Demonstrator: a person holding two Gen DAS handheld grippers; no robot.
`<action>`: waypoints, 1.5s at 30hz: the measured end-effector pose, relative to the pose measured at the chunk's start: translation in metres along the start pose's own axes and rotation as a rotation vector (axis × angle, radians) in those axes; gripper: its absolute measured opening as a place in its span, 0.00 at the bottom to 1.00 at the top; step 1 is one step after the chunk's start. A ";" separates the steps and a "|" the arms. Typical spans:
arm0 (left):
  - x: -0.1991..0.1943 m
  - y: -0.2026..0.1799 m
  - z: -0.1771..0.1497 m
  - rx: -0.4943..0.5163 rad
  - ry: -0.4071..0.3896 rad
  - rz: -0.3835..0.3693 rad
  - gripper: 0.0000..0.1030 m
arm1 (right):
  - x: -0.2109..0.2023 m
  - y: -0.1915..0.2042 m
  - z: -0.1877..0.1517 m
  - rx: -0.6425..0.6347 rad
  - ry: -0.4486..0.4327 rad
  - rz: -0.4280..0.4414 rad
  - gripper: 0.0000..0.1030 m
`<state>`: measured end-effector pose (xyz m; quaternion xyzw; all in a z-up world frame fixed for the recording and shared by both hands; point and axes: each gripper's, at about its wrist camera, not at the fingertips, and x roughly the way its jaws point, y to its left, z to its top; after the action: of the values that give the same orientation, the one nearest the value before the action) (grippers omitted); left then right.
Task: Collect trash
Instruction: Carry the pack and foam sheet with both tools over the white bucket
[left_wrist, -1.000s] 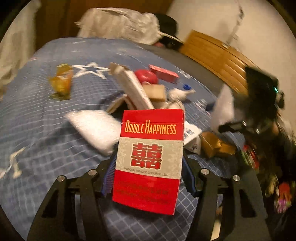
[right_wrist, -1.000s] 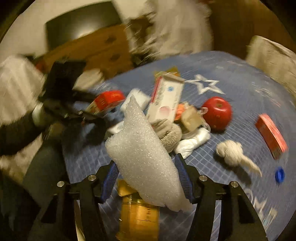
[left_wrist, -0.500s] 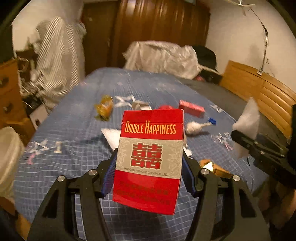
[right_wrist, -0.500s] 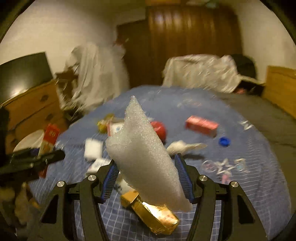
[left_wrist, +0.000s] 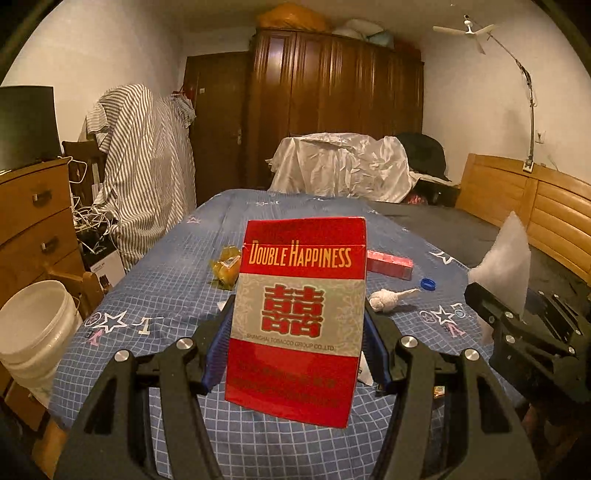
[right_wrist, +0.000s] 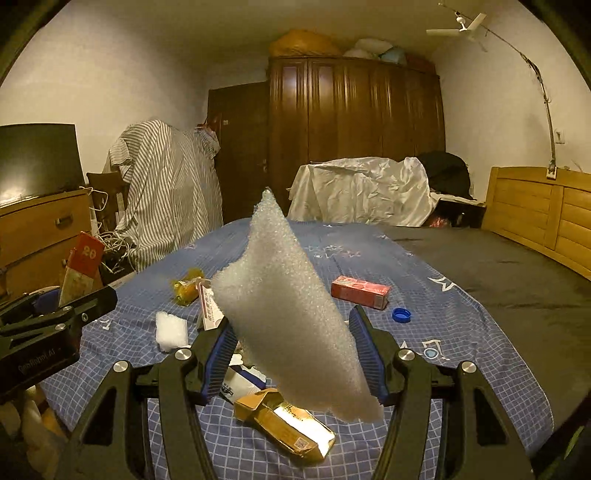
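Bed: blue grid-check sheet with white star prints, dark grey blanket over the 3 o'clock side. On the sheet, right-wrist view: red carton at 1 o'clock of centre, blue bottle cap just beside it toward 4 o'clock. Yellow wrapper at 10 o'clock, white foam scrap near it at 8 o'clock. Upright white-and-red box between them, partly hidden. Gold foil pack at 6 o'clock, white carton touching its far end. Left-wrist view adds a twisted white tissue wad near the cap. White sheet heap at 12 o'clock, far end.
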<state>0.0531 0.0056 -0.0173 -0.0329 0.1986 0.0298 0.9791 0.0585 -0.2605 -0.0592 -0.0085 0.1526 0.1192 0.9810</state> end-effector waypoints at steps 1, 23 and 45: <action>0.000 0.000 0.000 0.002 0.001 -0.002 0.57 | -0.001 0.000 0.000 -0.002 0.000 0.002 0.60; -0.020 0.152 0.044 -0.116 -0.032 0.277 0.57 | 0.056 0.166 0.118 -0.116 0.015 0.341 0.60; -0.039 0.393 0.053 -0.319 0.180 0.506 0.57 | 0.165 0.571 0.179 -0.347 0.435 0.795 0.60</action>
<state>0.0101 0.3992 0.0262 -0.1380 0.2794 0.3002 0.9016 0.1295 0.3424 0.0725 -0.1378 0.3233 0.5038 0.7891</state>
